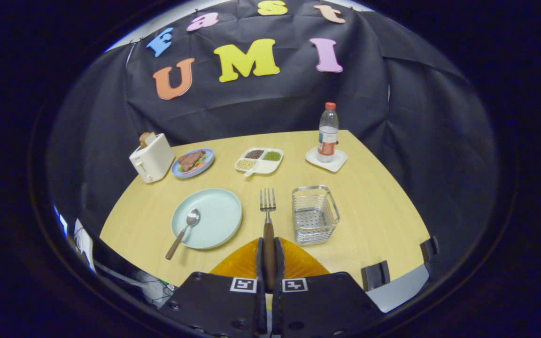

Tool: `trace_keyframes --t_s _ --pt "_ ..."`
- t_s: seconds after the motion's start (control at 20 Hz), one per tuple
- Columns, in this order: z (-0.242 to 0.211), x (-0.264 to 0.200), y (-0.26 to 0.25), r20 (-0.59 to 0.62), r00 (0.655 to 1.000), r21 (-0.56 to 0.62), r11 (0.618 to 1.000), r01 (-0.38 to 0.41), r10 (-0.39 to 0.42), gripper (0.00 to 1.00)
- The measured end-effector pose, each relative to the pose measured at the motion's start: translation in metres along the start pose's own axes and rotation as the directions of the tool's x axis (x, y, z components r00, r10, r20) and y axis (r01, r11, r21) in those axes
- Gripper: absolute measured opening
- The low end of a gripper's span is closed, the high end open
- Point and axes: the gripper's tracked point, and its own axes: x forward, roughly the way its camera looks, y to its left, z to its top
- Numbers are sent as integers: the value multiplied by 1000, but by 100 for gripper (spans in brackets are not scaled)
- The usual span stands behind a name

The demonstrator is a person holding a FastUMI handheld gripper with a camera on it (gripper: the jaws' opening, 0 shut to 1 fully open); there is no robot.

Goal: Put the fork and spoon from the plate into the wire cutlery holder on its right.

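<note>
Between the fingers (259, 256) — gripped fork (267, 220)

Spoon (186, 231) on plate (219, 213), left of holder (314, 220)

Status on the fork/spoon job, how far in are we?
Done: the fork is off the plate. In hand: the gripper is shut on the fork's wooden handle, tines pointing ahead, between plate and wire cutlery holder. Left: the holder looks empty, so the fork still has to go in; the spoon still lies on the plate, untouched.
</note>
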Motion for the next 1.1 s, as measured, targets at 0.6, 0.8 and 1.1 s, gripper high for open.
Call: trace_keyframes --t_s 0.6,0.8,1.1 --pt "0 10 -56 -37 999 79 996 36 -34 5" --pt "3 12 -55 -33 999 80 996 39 -36 9" --pt "12 5 -51 7 999 87 996 36 -37 15"
